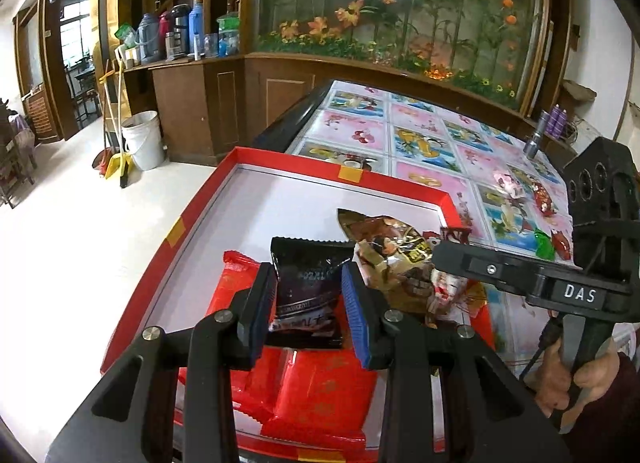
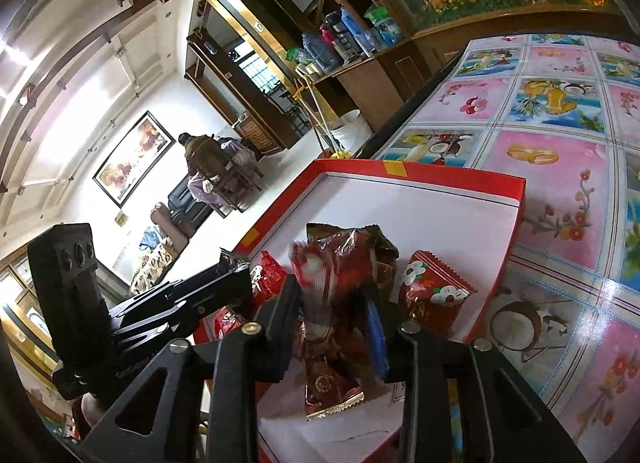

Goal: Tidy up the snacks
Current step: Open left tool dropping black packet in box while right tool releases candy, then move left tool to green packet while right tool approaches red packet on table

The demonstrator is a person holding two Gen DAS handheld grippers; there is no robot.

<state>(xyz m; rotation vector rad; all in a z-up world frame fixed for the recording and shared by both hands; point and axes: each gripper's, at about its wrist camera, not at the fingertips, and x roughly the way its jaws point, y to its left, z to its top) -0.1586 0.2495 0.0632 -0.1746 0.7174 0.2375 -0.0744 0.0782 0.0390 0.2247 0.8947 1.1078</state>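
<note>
My left gripper (image 1: 308, 303) is shut on a black snack packet (image 1: 306, 283), its pads pressing both sides, just above red packets (image 1: 320, 391) that lie in the red box (image 1: 340, 171) with a white floor. A brown and gold packet (image 1: 384, 243) lies beyond it. In the right wrist view my right gripper (image 2: 332, 323) stands open over the same box (image 2: 440, 179). A blurred red packet (image 2: 328, 275) is loose between its fingers. A dark red packet (image 2: 328, 387) lies under it and a red flowered packet (image 2: 432, 299) to its right.
The box sits at the corner of a table with a flowered plastic cloth (image 1: 424, 131). Loose sweets (image 1: 540, 195) and a small metal cylinder (image 1: 534, 143) lie on the cloth to the right. A white bucket (image 1: 142, 139) and brooms stand on the floor by wooden cabinets.
</note>
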